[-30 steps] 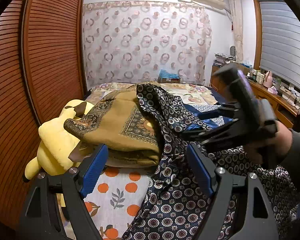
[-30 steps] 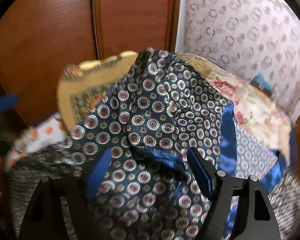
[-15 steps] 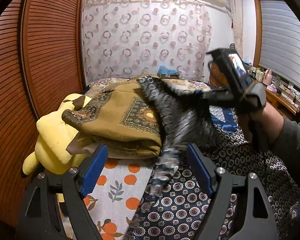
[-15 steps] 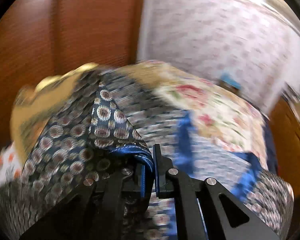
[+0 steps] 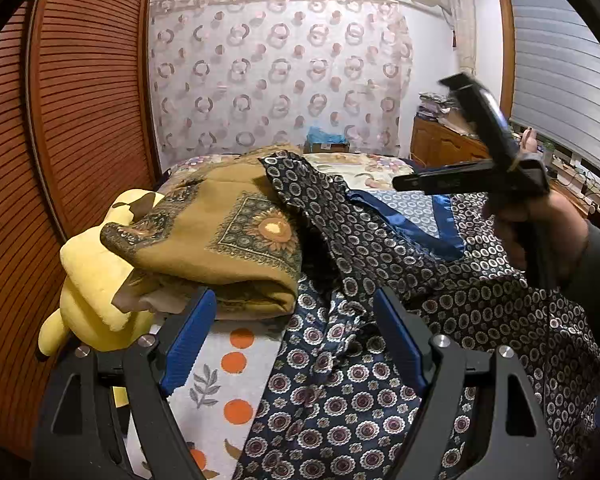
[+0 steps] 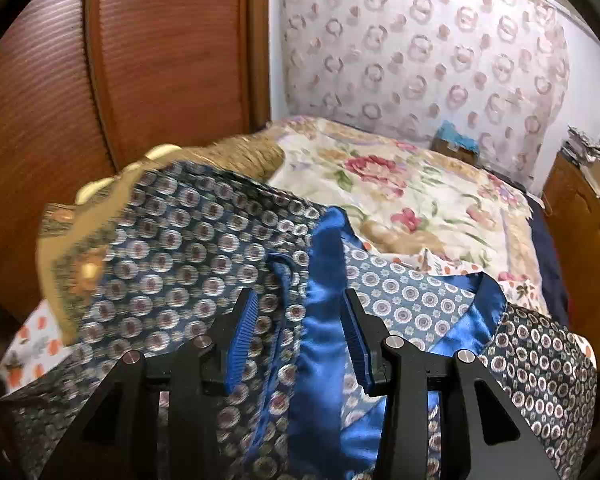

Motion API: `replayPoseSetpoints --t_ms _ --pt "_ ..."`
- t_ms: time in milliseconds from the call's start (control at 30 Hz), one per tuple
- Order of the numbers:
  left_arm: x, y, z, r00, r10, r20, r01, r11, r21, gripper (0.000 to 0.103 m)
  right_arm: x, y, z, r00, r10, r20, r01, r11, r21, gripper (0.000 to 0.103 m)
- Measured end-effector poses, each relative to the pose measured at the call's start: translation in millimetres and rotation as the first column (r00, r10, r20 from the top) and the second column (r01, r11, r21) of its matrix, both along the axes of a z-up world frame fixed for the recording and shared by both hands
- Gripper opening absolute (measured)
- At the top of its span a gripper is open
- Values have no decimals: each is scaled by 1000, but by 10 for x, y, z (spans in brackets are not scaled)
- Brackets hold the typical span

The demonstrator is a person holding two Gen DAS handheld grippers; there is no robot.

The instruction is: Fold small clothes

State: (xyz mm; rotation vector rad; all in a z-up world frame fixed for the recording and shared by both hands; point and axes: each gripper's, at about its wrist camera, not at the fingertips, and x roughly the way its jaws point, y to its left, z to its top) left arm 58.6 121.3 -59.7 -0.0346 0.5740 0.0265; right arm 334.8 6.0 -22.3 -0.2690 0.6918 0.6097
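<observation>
The left tool (image 5: pixel 292 344) gapes wide above the navy patterned garment (image 5: pixel 340 400). Left of the garment lies a folded mustard cloth (image 5: pixel 224 240), resting against a yellow plush toy (image 5: pixel 88 288).

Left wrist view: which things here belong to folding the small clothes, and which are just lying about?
Part of the job:
- navy patterned garment with blue satin trim
- right gripper, jaws opening, trim between them
- left gripper, open

Lying about:
- folded mustard cloth
- yellow plush toy
- orange-dotted sheet
- floral quilt

Folded blanket (image 5: pixel 228 240) blocks left side.
</observation>
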Motion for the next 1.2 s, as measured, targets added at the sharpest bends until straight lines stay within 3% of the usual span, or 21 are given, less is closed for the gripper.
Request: replayPoseSetpoints --t_ms 267,633,1033,1200 --pt "121 -167 40 1000 -12 3 12 1000 -5 81 -499 -401 168 998 21 61 -24 998 64 61" --pt "260 -450 125 999 -45 24 46 999 -7 81 -875 -1076 60 997 -55 57 49 994 94 63" --pt "447 -790 -53 990 -135 -29 134 991 -17 81 -1263 -2086 -19 974 -222 52 222 975 14 63" --pt "511 -894 -156 984 -160 -72 159 987 -22 81 -1194 -2670 -196 938 -346 8 346 937 -48 62"
